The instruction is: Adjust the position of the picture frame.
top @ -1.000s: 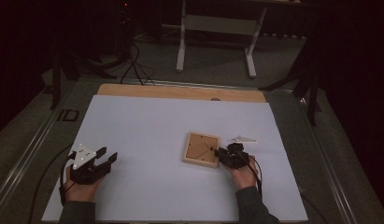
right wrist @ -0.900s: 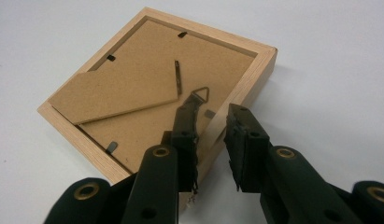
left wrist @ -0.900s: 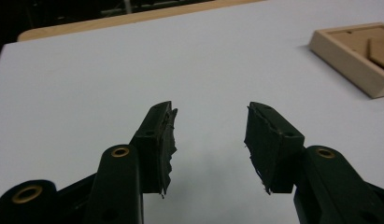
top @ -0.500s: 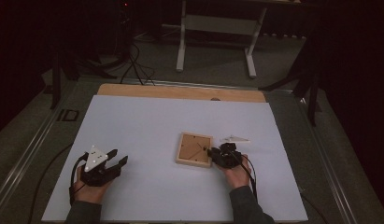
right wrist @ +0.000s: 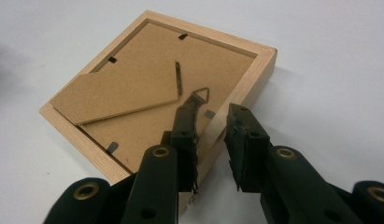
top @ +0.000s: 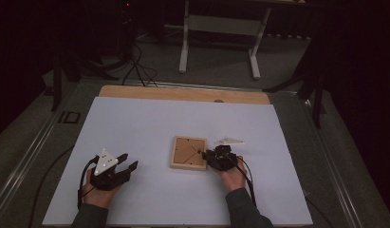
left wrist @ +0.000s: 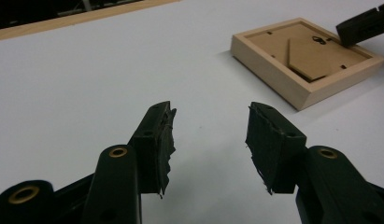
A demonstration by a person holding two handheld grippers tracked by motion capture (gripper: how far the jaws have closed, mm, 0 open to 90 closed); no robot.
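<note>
A small wooden picture frame [top: 189,153] lies face down on the white sheet, its brown backing and fold-out stand up. My right gripper [top: 208,157] is at its right edge. In the right gripper view the gripper [right wrist: 214,106] is shut on the frame [right wrist: 133,88]: one jaw rests inside on the backing by the metal hanger, the other outside the rim. My left gripper [top: 129,161] rests on the sheet to the left of the frame, apart from it. Its jaws [left wrist: 210,112] are open with bare sheet between them, and the frame [left wrist: 302,60] lies ahead to the right.
The white sheet [top: 150,123] covers most of the table, and a wooden strip [top: 183,93] shows at the far edge. Metal rails run along both sides. A white stand [top: 221,28] and cables [top: 135,66] are on the dark floor beyond.
My right gripper has slid left and the frame has moved left with it. My left hand has moved right, closer to the frame.
</note>
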